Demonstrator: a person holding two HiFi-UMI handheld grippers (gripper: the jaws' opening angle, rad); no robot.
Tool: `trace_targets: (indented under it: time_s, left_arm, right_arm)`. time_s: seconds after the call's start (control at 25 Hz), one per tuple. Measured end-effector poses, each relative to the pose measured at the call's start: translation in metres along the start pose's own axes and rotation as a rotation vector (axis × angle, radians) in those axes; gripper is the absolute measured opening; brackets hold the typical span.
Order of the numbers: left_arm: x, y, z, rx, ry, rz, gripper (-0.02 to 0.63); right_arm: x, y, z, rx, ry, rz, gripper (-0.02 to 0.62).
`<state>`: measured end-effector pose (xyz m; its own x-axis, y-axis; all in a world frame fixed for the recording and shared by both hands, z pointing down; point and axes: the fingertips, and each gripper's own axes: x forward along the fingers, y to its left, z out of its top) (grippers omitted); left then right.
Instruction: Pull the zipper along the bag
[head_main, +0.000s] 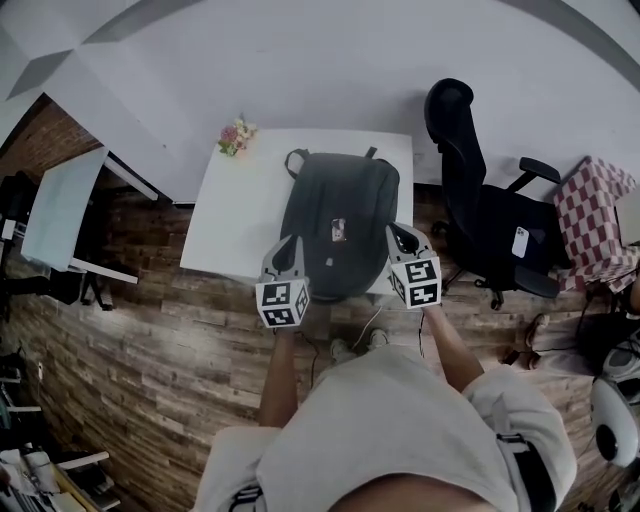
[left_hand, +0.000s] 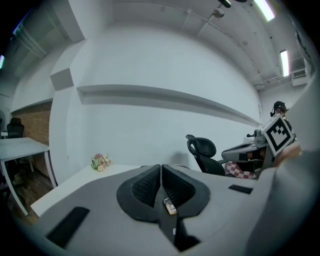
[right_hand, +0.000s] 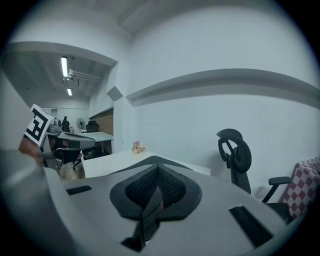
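The left gripper (head_main: 291, 243) and right gripper (head_main: 401, 233) are hovering with jaws pressed together, pinching nothing. The bag (head_main: 338, 190) is lying on the table (head_main: 230, 220) just ahead, between them; its small label (head_main: 339, 229) is showing too blurred to read.

light: even, cool, ceiling tubes (left_hand: 284, 62) bright | shadows: soft | distortion: strong fisheye, dark corners | focus: near foreground blurred in both gripper views

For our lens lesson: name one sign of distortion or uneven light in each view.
Head view: the wood floor bends round the table; left gripper view: ceiling lights glare, corners go black; right gripper view: the wall ledge arcs.
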<state>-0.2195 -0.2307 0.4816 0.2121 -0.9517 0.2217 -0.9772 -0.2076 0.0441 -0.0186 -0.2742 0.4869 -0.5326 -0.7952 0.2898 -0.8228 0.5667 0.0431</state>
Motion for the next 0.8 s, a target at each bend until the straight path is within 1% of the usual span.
trace_targets:
  time_s: [0.16,0.44,0.8]
  left_arm:
    - [0.006,0.003,0.018,0.026,-0.028,0.009,0.034]
    - [0.009,0.009,0.035,0.03,-0.059,0.024,0.029]
    - [0.013,0.011,0.032,0.013,-0.055,0.03,0.029]
  right_arm:
    - [0.004,-0.009,0.016,0.002,-0.03,-0.007,0.014]
    - [0.005,-0.012,0.036,0.003,-0.071,-0.007,0.014]
    - [0.008,-0.016,0.041,-0.003,-0.076,-0.011,0.014]
